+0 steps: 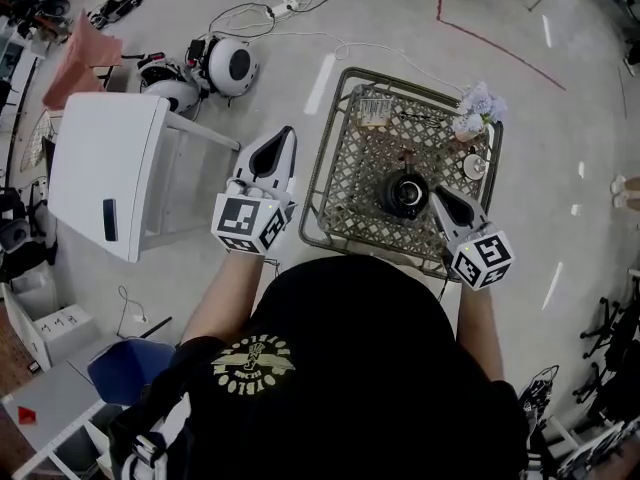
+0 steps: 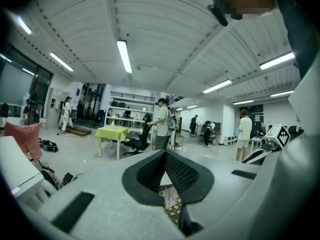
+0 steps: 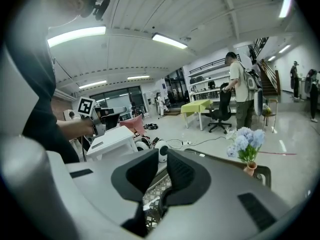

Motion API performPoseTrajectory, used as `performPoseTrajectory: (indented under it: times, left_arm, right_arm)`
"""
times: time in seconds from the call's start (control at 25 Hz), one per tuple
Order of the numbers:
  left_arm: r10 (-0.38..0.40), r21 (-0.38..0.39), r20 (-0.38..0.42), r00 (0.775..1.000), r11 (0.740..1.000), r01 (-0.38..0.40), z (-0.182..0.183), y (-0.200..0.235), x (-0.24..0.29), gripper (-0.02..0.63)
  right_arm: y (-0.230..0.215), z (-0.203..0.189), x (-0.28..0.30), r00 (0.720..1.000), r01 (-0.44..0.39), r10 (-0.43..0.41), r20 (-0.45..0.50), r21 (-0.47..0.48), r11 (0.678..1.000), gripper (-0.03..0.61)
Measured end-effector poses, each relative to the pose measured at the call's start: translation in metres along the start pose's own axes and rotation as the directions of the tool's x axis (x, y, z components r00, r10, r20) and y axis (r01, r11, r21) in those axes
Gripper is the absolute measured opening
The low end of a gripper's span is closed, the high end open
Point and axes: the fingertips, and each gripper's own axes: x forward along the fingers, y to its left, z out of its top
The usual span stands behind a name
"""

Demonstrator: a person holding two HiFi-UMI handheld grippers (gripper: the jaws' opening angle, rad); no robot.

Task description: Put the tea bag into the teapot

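Lattice-top metal table in front of the person, with a dark teapot near its middle. The tea bag lies flat at the table's far left corner, well apart from the teapot, with only open lattice between them. A vase of pale blue flowers stands at the far right corner. Just in front of it is a small round pale thing, too small to name. Off to the left is a white side table, with a pink seat and two white rounded machines beyond it. Cables and a power strip lie on the floor. Other people stand around a yellow-green table farther back.

The person's torso covers the table's near edge from above. I cannot tell whether the teapot's lid is on. In the left gripper view only a slice of lattice shows under the pads.

Both forearms reach forward. The left gripper hangs over the floor between the side table and the lattice table, close to level. Its pads meet at the tips and hold nothing. The right gripper tilts down over the table, its tip just beside the teapot's right side. Its jaws are parted by a narrow slit, with nothing in it.
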Motion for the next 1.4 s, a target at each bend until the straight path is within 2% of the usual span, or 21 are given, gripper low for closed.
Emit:
performPoseTrajectory:
  times: [0.44, 0.56, 0.6, 0.68, 0.96, 1.4]
  left_arm:
    - [-0.088, -0.018, 0.006, 0.996, 0.996, 0.088, -0.005, -0.029, 0.018, -0.005]
    - [-0.115, -0.011, 0.006, 0.993, 0.993, 0.115, -0.003, -0.045, 0.022, -0.005]
    - [-0.126, -0.008, 0.003, 0.992, 0.992, 0.126, -0.004, -0.051, 0.023, -0.005]
    - [-0.151, -0.004, -0.005, 0.989, 0.989, 0.151, -0.006, -0.065, 0.025, -0.005]
    - [-0.219, 0.009, -0.012, 0.976, 0.976, 0.219, -0.003, -0.109, 0.036, -0.005]
    - [-0.228, 0.006, -0.004, 0.974, 0.974, 0.228, 0.001, -0.163, 0.051, -0.005]
  right_arm:
    - [0.0, 0.019, -0.022, 0.998, 0.046, -0.045, 0.044, -0.017, 0.999, 0.124]
    - [-0.003, 0.025, -0.032, 0.995, 0.066, -0.063, 0.078, -0.027, 0.997, 0.133]
    - [-0.005, 0.026, -0.037, 0.993, 0.081, -0.078, 0.089, -0.03, 0.996, 0.127]
    - [-0.01, 0.026, -0.047, 0.987, 0.124, -0.12, 0.105, -0.035, 0.992, 0.016]
    - [-0.027, 0.026, -0.088, 0.968, 0.199, -0.196, 0.157, -0.001, 0.98, 0.009]
    - [-0.057, 0.032, -0.156, 0.942, 0.253, -0.247, 0.226, 0.003, 0.968, 0.009]
